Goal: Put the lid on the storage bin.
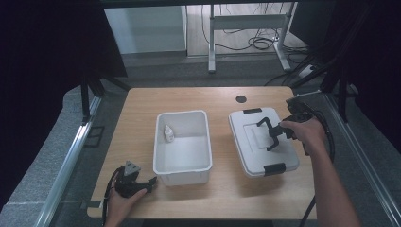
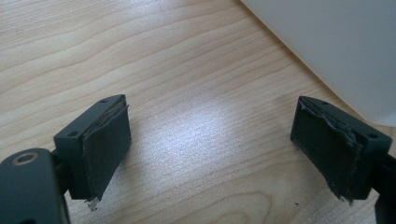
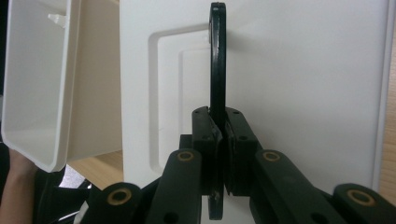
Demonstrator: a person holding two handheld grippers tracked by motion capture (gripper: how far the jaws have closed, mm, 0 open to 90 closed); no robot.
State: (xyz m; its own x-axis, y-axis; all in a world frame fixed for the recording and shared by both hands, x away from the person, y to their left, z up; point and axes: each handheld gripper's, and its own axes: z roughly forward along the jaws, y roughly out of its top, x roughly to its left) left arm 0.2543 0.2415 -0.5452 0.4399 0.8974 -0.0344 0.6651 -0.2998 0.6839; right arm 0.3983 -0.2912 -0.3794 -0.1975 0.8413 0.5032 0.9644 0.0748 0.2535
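Observation:
A white lid (image 1: 262, 158) with black end clips lies on the right half of the wooden table. Its thin black handle (image 1: 269, 131) stands up from the recessed middle, and my right gripper (image 1: 276, 135) is shut on it. In the right gripper view the two pads (image 3: 218, 126) pinch the handle (image 3: 217, 56) edge-on above the lid (image 3: 303, 70). My left gripper (image 1: 152, 181) rests near the table's front left, jaws open toward the white bin (image 1: 182, 171). The left gripper view shows its jaws (image 2: 210, 140) wide apart over bare wood.
A small white bottle (image 1: 168, 133) stands inside the open bin at its far left. The bin's wall (image 2: 336, 42) is close to the left gripper's right side. A dark cable hole (image 1: 241, 99) sits near the table's back edge. The bin (image 3: 37, 93) lies left of the lid.

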